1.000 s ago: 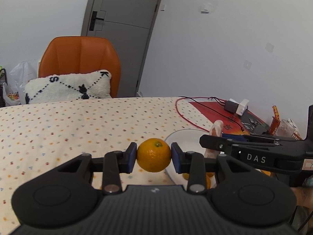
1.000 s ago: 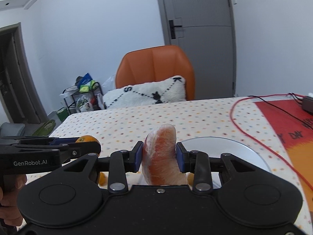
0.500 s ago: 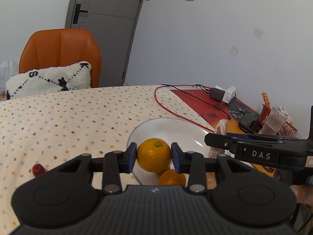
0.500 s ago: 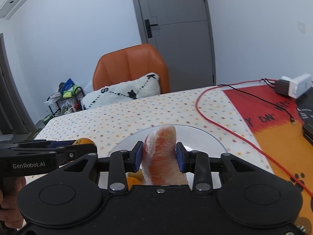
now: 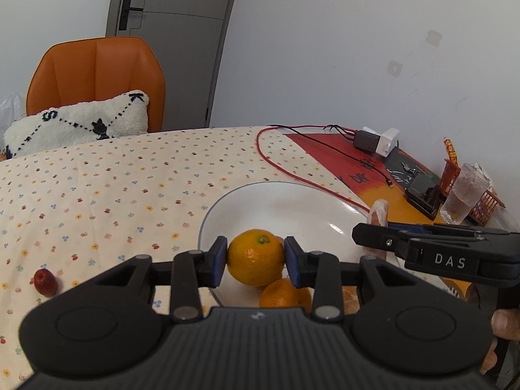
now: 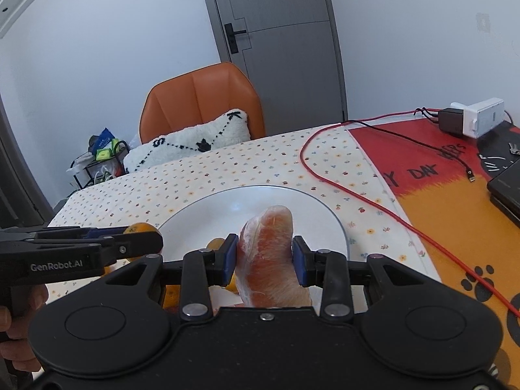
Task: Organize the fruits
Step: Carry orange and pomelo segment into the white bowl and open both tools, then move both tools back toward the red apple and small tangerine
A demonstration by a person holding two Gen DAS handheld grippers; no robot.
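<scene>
Here, my left gripper (image 5: 255, 257) clamps an orange (image 5: 255, 256) just above the near rim of the white plate (image 5: 292, 204), while my right gripper (image 6: 265, 258) pinches a wrapped fruit wedge (image 6: 269, 260), long axis pointing forward over the same plate.

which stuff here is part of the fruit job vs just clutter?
Job: orange in left gripper; wrapped fruit in right gripper; plate; second orange; small red fruit.
Clutter: red cable; charger; cup; pillow; chair.
</scene>
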